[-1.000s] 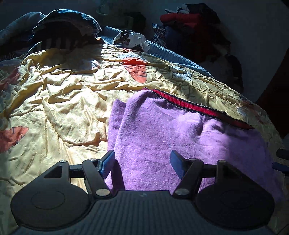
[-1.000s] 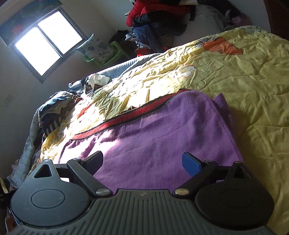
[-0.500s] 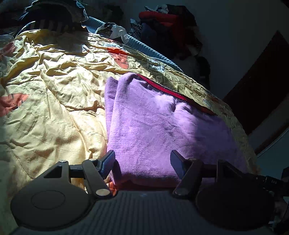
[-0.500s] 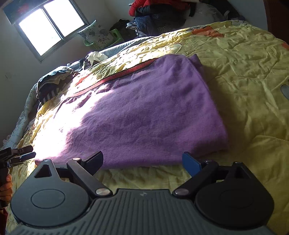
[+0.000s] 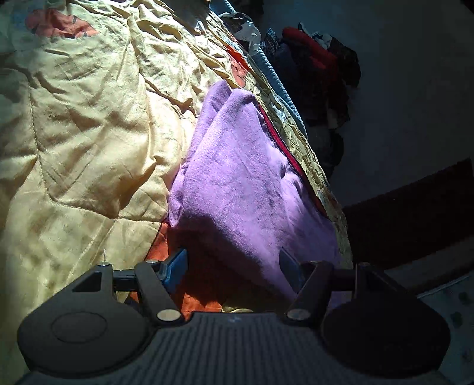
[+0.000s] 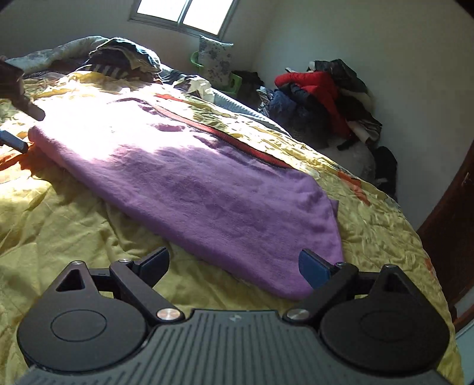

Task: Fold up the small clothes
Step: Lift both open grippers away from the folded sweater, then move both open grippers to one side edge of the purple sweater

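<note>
Across the yellow quilt (image 5: 89,124) of the bed, as the left wrist camera sees it, the folded purple garment (image 5: 237,177) lies along the bed's right side, with its red trimmed band (image 5: 284,148) running close to the right edge. The left gripper (image 5: 234,263) sits low at the garment's near end with its fingers spread wide; the left blue pad (image 5: 176,266) stands over an orange patch of the quilt, and the right pad (image 5: 288,266) lies against the purple fabric. Nothing is clamped between them. Beyond the far right edge of the bed, a heap of dark and red clothes (image 5: 314,65) sits against the wall.

From the right wrist camera, the purple garment (image 6: 189,177) stretches flat and long across the middle of the quilt (image 6: 59,213), sunlit at its far left end and shaded nearer. The right gripper (image 6: 234,263) hovers just before the garment's near edge with its fingers parted and holding nothing; its right pad (image 6: 314,266) is just beside the near right corner of the cloth. At the garment's far left end the tips of the left gripper (image 6: 17,124) show. Behind the bed's far edge lie a pile of bedding (image 6: 118,56), a window (image 6: 186,14), a flowered pillow (image 6: 214,59) and the heap of clothes (image 6: 320,97) by the wall.
</note>
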### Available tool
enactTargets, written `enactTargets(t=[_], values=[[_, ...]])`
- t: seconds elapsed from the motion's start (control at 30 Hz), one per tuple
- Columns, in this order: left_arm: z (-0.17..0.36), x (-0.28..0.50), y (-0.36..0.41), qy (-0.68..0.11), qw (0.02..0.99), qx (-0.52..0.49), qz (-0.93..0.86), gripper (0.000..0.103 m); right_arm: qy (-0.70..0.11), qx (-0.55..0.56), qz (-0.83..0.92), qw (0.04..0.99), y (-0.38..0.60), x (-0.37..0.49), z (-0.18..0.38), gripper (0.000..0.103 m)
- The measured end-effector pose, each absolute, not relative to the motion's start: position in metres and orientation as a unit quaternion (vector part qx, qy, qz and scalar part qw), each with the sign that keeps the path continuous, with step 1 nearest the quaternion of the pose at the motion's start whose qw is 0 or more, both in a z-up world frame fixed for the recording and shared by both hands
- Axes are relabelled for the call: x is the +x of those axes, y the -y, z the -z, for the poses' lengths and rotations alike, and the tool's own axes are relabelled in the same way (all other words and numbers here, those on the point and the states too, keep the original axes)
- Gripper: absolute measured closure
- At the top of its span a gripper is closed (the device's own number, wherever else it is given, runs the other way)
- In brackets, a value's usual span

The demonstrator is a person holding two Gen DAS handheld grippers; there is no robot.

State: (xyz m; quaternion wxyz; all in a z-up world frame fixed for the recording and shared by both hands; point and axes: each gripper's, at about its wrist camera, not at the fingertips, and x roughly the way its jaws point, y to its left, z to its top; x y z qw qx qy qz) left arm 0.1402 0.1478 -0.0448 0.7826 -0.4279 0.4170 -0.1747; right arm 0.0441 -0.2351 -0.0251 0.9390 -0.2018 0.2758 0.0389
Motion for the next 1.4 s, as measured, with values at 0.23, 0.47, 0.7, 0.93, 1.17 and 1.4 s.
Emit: enactTargets(t=[0.23, 0.47, 0.7, 0.93, 1.17, 1.4], values=[[0.069, 0.131, -0.163, -0.354, 0.736, -0.568, 0.101, 0.043, -0.276, -0.239, -0.034, 0.931, 0.217, 0.055, 0.038, 0.010], [0.067, 0.128, -0.174, -0.350, 0.745, -0.562, 0.080, 0.092, -0.274, -0.247, 0.007, 0.929, 0.241, 0.069, 0.054, 0.010], [0.044, 0.126, -0.173, -0.361, 0.811, -0.454, 0.074, 0.097, -0.279, -0.252, 0.043, 0.925, 0.258, 0.076, 0.055, 0.010], [0.003, 0.118, -0.132, -0.373, 0.893, -0.246, 0.051, 0.094, -0.259, -0.180, -0.051, 0.948, 0.221, 0.040, 0.026, 0.010], [-0.003, 0.117, -0.116, -0.388, 0.907, -0.163, 0.031, 0.090, -0.280, -0.131, -0.056, 0.949, 0.191, 0.046, 0.028, 0.009], [-0.015, 0.107, -0.108, -0.350, 0.933, -0.083, -0.018, 0.026, -0.308, -0.054, -0.075, 0.947, 0.184, 0.051, 0.031, 0.007]])
